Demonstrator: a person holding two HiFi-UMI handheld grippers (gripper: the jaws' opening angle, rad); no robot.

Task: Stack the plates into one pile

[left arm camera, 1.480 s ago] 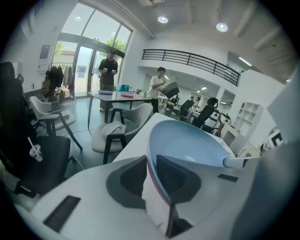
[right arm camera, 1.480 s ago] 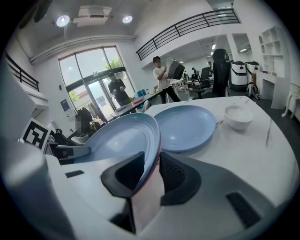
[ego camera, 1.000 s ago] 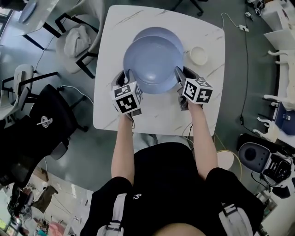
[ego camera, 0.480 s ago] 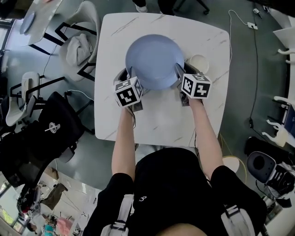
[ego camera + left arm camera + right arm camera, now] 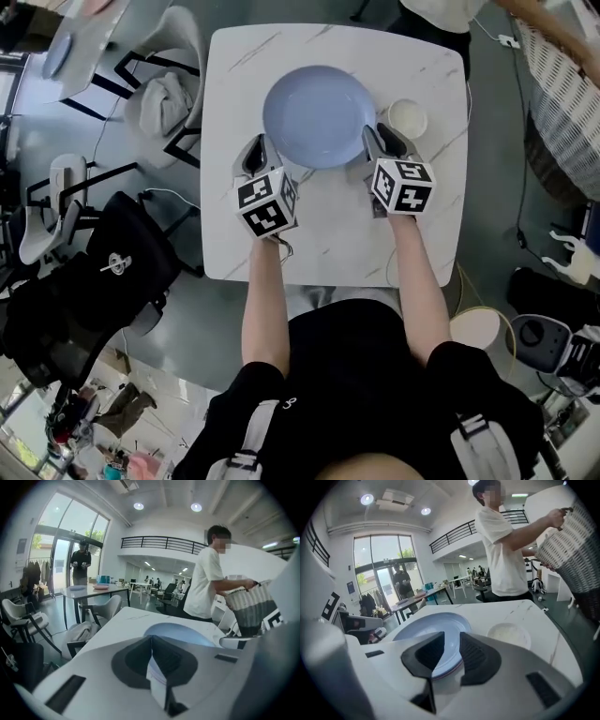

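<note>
The blue plates (image 5: 319, 114) lie in one pile at the middle of the white marble table (image 5: 328, 234). My left gripper (image 5: 255, 156) sits just off the pile's left rim. In the left gripper view its jaws (image 5: 151, 641) are closing and stand together with nothing between them, and the plate (image 5: 183, 632) lies beyond the tips. My right gripper (image 5: 379, 144) is at the pile's right rim. Its jaws (image 5: 446, 641) are opening, and the plate rim (image 5: 426, 630) shows through the gap, with the pads off it.
A small white saucer (image 5: 406, 117) (image 5: 508, 634) lies right of the pile, close to the right gripper. A person (image 5: 501, 550) stands beyond the table's far edge holding a wicker basket (image 5: 576, 545) (image 5: 562, 84). Chairs (image 5: 159, 84) stand left of the table.
The upper plate, held between both grippers and offset from the lower one, has come down onto it. The left gripper has drawn back from the rim and shut.
</note>
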